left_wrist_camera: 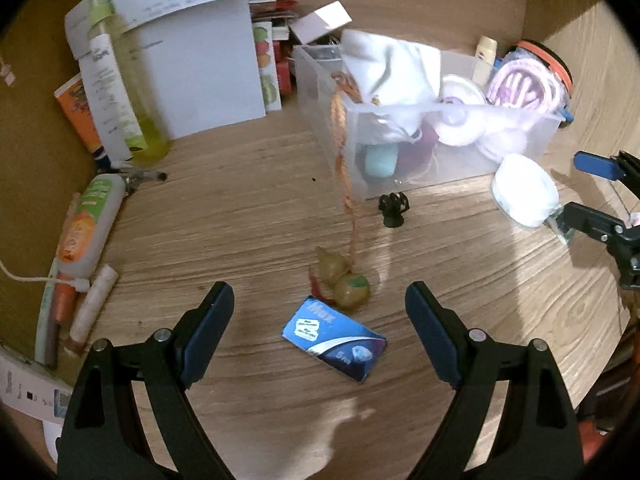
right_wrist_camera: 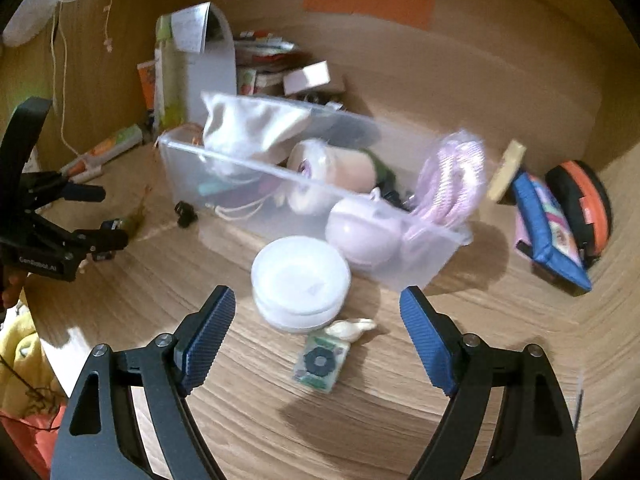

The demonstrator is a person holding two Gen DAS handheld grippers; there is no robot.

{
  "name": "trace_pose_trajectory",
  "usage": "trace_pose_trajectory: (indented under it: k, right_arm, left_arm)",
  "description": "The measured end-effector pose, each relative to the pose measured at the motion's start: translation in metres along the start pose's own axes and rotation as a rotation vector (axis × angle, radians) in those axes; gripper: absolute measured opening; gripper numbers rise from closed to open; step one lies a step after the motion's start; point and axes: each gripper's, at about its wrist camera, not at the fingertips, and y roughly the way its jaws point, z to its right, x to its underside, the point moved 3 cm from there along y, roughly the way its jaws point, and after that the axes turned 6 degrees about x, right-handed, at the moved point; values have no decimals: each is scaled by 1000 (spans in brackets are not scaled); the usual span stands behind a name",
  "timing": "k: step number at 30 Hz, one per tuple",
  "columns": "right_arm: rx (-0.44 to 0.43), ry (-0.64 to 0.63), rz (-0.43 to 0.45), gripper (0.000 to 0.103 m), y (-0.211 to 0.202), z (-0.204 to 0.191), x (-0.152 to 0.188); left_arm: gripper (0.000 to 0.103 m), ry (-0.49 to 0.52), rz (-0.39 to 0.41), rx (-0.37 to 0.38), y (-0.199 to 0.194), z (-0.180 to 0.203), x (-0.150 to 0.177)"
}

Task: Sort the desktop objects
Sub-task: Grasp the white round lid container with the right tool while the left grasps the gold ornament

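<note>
My left gripper [left_wrist_camera: 319, 296] hangs open over the wooden desk. A blue packet [left_wrist_camera: 334, 338] and a small gourd charm [left_wrist_camera: 344, 282] lie between its fingers, untouched. The charm's orange cord [left_wrist_camera: 340, 148] runs up into a clear plastic bin [left_wrist_camera: 320, 92] stuffed with a white pouch and pink items. My right gripper [right_wrist_camera: 318, 300] is open too, low over a round white container [right_wrist_camera: 300, 280]. A small green device with a dial [right_wrist_camera: 320, 362] and a white shell figure [right_wrist_camera: 352, 328] lie between its fingers. Each gripper also shows at the edge of the other's view, the right gripper [left_wrist_camera: 570, 190] and the left gripper [right_wrist_camera: 112, 216].
A yellow-green bottle [left_wrist_camera: 132, 92], papers [left_wrist_camera: 200, 60] and a tube [left_wrist_camera: 92, 224] crowd the back left. A black clip [left_wrist_camera: 394, 210] stands before the bin. Right of the bin [right_wrist_camera: 188, 176] lean a blue pencil case [right_wrist_camera: 548, 232] and an orange-black round case [right_wrist_camera: 584, 200].
</note>
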Motion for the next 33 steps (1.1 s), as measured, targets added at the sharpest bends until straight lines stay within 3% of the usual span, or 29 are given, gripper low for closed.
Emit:
trace_pose_trajectory:
  k: [2, 6, 10, 12, 17, 22, 24, 33]
  right_arm:
    - [-5, -9, -21, 82, 9, -4, -1]
    - [-16, -30, -51, 82, 25, -10, -4]
    - [-42, -29, -90, 82, 40, -14, -5]
    - [-59, -29, -101, 82, 44, -17, -5]
    - [-88, -30, -126, 83, 50, -20, -4]
    - [-61, -41, -119, 78, 51, -23, -5]
    - [-60, -35, -115, 63, 51, -21, -5]
    - [-98, -3, -64, 63, 40, -17, -7]
  left_arm:
    - [87, -1, -5, 7, 3, 1, -1]
    - [70, 13, -17, 27, 8, 4, -2]
    - [59, 6, -11, 49, 9, 4, -4]
    - [43, -6, -1, 41, 9, 2, -5]
    - [20, -24, 24, 15, 7, -2, -7]
    - [18, -20, 31, 5, 6, 0, -6]
    - [18, -22, 32, 10, 6, 0, -6]
    - [19, -82, 81, -23, -4, -9, -9]
